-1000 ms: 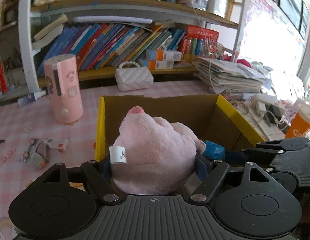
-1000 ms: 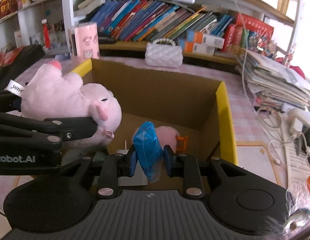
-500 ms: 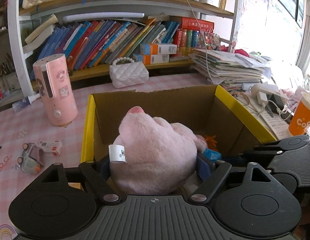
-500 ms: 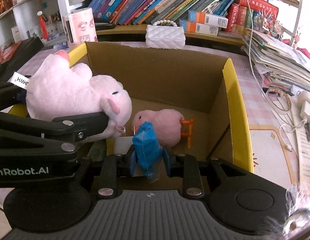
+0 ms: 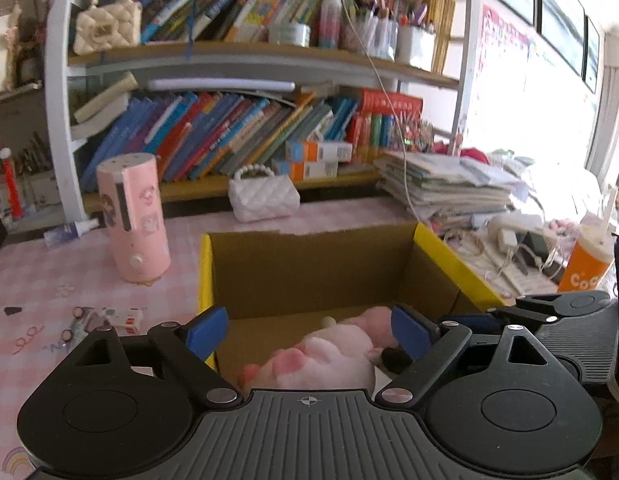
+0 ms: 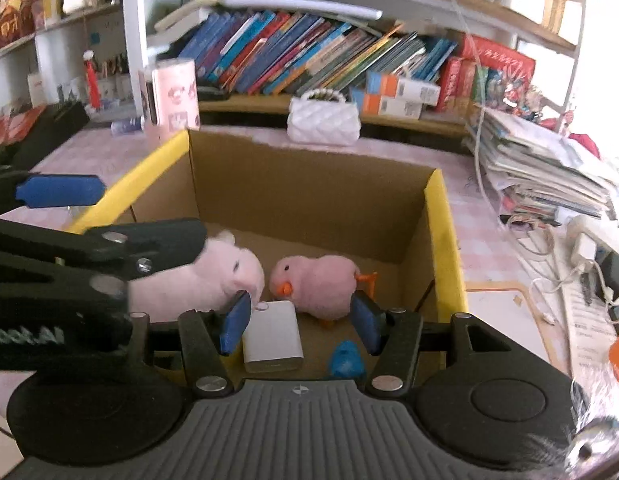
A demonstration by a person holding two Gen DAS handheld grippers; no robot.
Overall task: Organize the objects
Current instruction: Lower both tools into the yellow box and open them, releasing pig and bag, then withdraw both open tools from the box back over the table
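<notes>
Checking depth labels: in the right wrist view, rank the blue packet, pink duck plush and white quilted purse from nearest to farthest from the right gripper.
1. Blue packet, on the box floor just below the right gripper.
2. Pink duck plush, mid-box.
3. White quilted purse, beyond the box's far wall.

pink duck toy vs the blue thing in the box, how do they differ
The pink duck toy is fluffy, with an orange beak and feet; the blue thing looks smooth and has neither. The duck is clearly the bigger of the two. The duck sits mid-floor of the cardboard box, while the blue thing lies nearer the camera, partly hidden. Both rest loose inside the box, gripped by neither gripper.
</notes>
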